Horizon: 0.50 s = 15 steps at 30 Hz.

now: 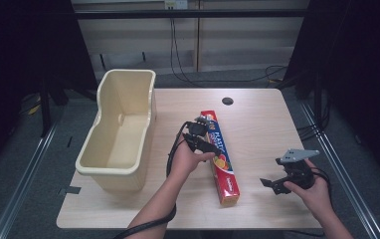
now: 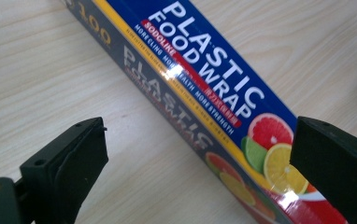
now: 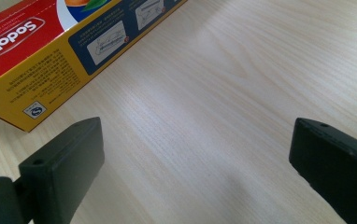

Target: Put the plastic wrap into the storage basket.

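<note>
A long plastic food wrap box (image 1: 222, 157), blue, red and yellow, lies flat near the table's middle, running front to back. My left gripper (image 1: 200, 142) hovers over its middle with jaws wide open. In the left gripper view the box (image 2: 204, 93) passes diagonally between the two black jaws, my left gripper (image 2: 200, 156) straddling it without touching. My right gripper (image 1: 272, 184) sits open to the right of the box's near end. In the right gripper view the box's yellow end (image 3: 50, 56) lies up left, and bare table lies between the jaws of my right gripper (image 3: 195, 154).
A tall cream plastic bin (image 1: 121, 129) stands on the left part of the wooden table (image 1: 262, 124). A dark round hole (image 1: 228, 101) marks the table's far side. Cables trail across the floor beyond the table.
</note>
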Motion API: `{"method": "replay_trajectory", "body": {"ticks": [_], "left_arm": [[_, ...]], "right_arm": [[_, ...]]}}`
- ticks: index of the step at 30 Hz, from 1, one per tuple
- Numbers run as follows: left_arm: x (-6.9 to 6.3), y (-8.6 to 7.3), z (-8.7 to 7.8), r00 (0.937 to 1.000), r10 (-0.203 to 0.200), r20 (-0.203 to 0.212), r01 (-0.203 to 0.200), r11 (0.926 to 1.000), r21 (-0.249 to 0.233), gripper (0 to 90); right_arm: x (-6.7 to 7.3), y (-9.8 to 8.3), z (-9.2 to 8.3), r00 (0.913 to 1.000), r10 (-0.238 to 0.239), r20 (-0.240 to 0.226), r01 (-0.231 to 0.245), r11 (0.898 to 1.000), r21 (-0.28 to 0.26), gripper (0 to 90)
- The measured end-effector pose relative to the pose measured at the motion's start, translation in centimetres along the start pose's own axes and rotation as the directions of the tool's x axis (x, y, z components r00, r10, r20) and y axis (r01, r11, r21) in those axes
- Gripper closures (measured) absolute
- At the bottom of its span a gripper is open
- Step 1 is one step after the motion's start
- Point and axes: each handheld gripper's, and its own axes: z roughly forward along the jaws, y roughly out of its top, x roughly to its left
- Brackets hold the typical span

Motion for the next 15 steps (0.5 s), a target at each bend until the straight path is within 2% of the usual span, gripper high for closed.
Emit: {"method": "replay_trajectory", "body": {"ticks": [9, 11, 12, 15], "left_arm": [[-0.8, 1.3, 0.8, 1.0, -0.005, -0.007, 0.005, 0.9998, 0.02, 3.9], [-1.1, 1.7, 1.3, 0.9994, -0.028, -0.019, 0.029, 0.9994, 0.021, 3.9], [-1.1, 1.8, 1.3, 0.9995, -0.025, -0.018, 0.026, 0.9989, 0.038, 3.9], [-1.2, 2.1, 1.6, 0.9992, -0.036, -0.016, 0.036, 0.9988, 0.032, 3.9]], "right_arm": [[0.1, 0.0, 0.0, 1.0, 0.002, 0.002, -0.002, 1.0, 0.003, 3.4], [0.0, 0.0, 0.1, 1.0, -0.007, 0.004, 0.007, 1.0, 0.0, 3.4], [0.0, 0.0, 0.1, 1.0, -0.004, 0.005, 0.004, 1.0, 0.003, 3.4], [0.0, 0.0, 0.1, 1.0, -0.002, 0.004, 0.002, 1.0, 0.003, 3.4]]}}
